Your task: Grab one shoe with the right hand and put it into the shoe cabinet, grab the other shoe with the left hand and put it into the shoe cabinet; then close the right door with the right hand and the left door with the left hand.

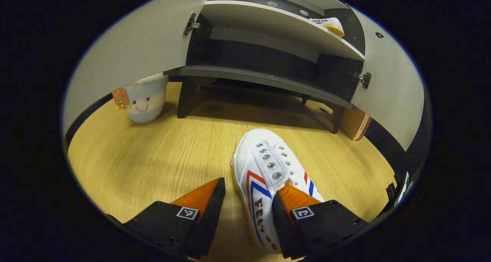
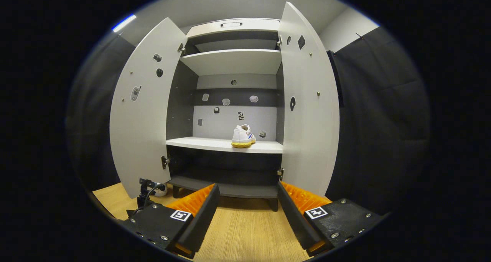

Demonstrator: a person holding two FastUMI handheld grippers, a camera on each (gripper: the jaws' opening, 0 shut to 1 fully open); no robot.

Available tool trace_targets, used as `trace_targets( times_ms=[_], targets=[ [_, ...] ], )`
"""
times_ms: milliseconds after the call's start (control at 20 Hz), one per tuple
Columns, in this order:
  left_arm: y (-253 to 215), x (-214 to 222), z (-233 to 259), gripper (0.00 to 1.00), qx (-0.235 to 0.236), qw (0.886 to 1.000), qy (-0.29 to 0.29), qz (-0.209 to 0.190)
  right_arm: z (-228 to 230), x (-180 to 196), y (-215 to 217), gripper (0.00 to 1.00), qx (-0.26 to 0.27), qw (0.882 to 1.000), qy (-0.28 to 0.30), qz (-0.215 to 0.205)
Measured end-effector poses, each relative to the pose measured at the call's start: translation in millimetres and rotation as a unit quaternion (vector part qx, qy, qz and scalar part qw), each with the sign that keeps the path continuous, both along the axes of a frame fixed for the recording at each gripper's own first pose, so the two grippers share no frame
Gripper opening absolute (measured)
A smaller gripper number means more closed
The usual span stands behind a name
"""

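One shoe lay on the near floor in the left gripper view, its side wall between the spread fingers of the left gripper, presumably lined up for a grasp. In the right gripper view, the right gripper was open and empty, facing the cabinet; the other shoe stood on its middle shelf, both doors open to admit the second.

White shoe with red and blue stripes, pale grey cabinet doors, light wood-grain floor
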State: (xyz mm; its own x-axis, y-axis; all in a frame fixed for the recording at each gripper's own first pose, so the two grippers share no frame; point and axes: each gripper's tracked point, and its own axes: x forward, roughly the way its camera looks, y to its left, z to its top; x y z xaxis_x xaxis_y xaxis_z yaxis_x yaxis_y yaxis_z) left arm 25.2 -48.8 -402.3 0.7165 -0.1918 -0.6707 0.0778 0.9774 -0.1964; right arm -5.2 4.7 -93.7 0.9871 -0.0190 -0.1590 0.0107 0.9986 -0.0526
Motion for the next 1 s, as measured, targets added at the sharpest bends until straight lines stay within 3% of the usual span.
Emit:
trace_targets(
  times_ms=[50, 200, 350, 500, 650, 850, 1000],
  targets=[
    [-0.2, 0.9, -0.1, 0.60, 0.007, 1.000, -0.003, 0.003, -0.2, 0.0, 0.4, 0.92, -0.001, 1.000, 0.001, 0.001],
    [6.0, 4.0, 0.4, 0.47, 0.026, 0.999, -0.007, 0.026, 1.0, -1.4, 5.1, 0.92, 0.000, 1.000, 0.001, 0.006],
    [16.9, 9.3, 1.6, 0.12, 0.048, 0.997, -0.010, 0.055, 2.2, -3.3, 9.8, 0.92, 0.001, 1.000, 0.001, 0.010],
    [19.7, 5.0, 9.9, 0.10, 0.054, 0.996, -0.016, 0.062, 5.0, -5.8, 12.3, 0.92, 0.005, 1.000, -0.002, 0.014],
    [26.6, -10.0, 51.2, 0.09, 0.052, 0.994, -0.046, 0.079, 8.3, -7.6, 9.3, 0.92, 0.001, 1.000, -0.009, 0.010],
    [32.7, -32.0, 142.5, 0.09, 0.027, 0.991, -0.081, 0.107, 7.7, -6.1, 8.8, 0.92, 0.009, 1.000, -0.010, 0.008],
    [41.3, -38.6, 218.0, 0.09, 0.014, 0.986, -0.133, 0.095, 11.1, -4.3, 11.6, 0.92, 0.018, 1.000, -0.016, 0.009]
  ],
)
